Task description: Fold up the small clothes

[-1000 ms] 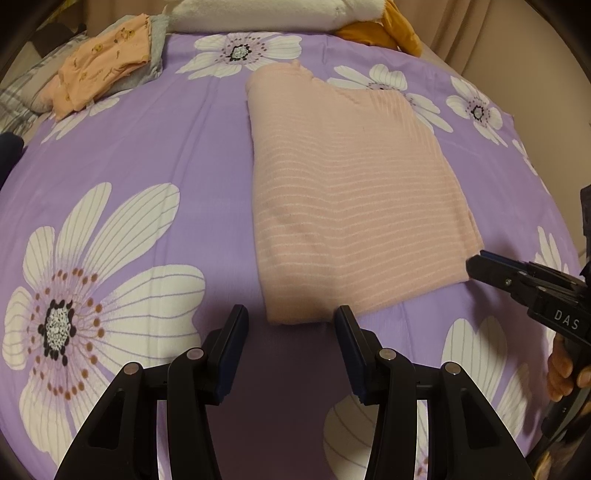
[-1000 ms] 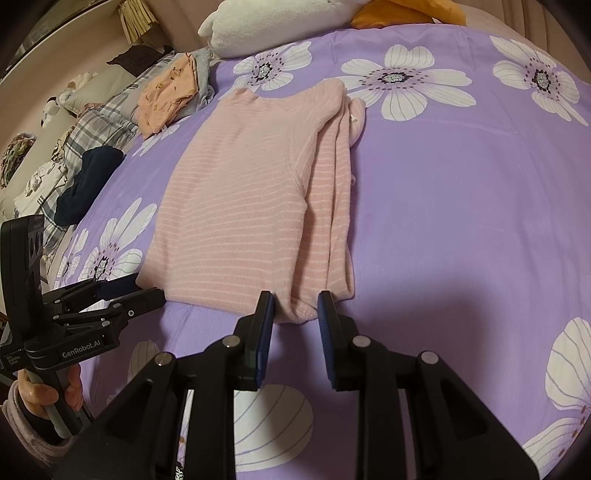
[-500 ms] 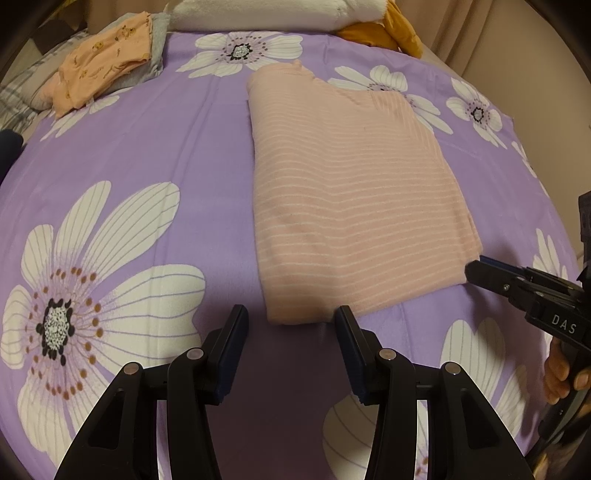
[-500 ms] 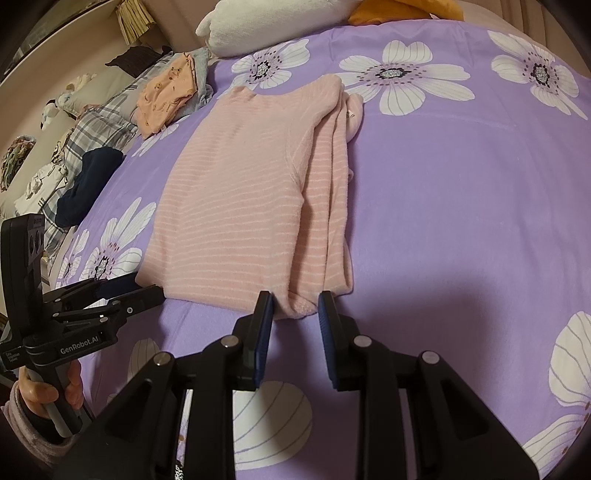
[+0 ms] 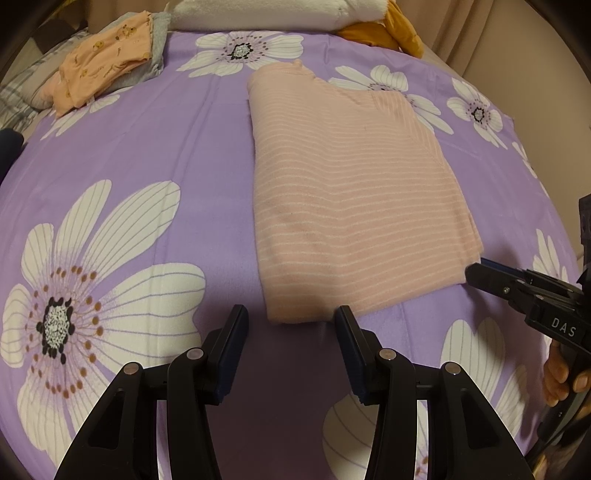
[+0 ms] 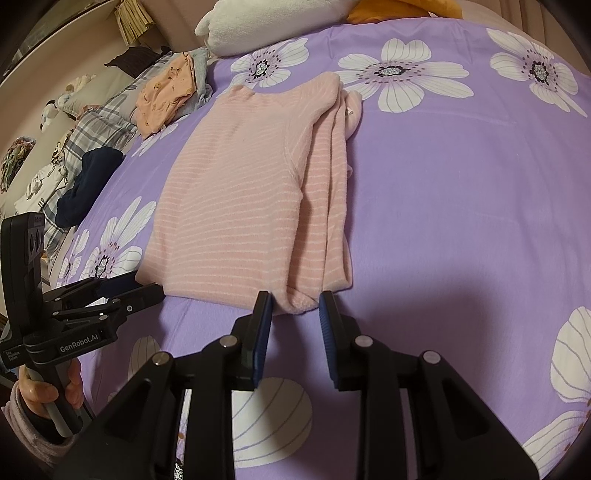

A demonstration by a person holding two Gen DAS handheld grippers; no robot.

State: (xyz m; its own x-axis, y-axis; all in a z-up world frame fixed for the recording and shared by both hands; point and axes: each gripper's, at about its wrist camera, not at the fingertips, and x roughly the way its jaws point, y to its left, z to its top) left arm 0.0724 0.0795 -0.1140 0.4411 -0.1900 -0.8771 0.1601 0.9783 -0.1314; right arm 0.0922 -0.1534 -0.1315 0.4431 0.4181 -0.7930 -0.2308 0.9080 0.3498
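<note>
Where the purple floral bedspread point(image 5: 147, 155) fills both views, the pink striped top point(image 5: 354, 206) lies flat at its middle, folded lengthwise into a long panel with thin white stripes running across it. In the right wrist view the tucked sleeve layers stack along its 3 o'clock edge. The left gripper point(image 5: 291, 325) hangs just short of the hem's near left corner, fingers spread wide, holding nothing, apart from the cloth. The right gripper point(image 6: 295, 314) sits at the near right corner, jaws moderately apart, with the hem bulge between the fingertips; contact cannot be judged. Farther off, at 11 o'clock, folded orange printed clothes point(image 5: 103, 70) rest on a grey piece. A white pillow point(image 5: 266, 14) lies at 12 o'clock.
</note>
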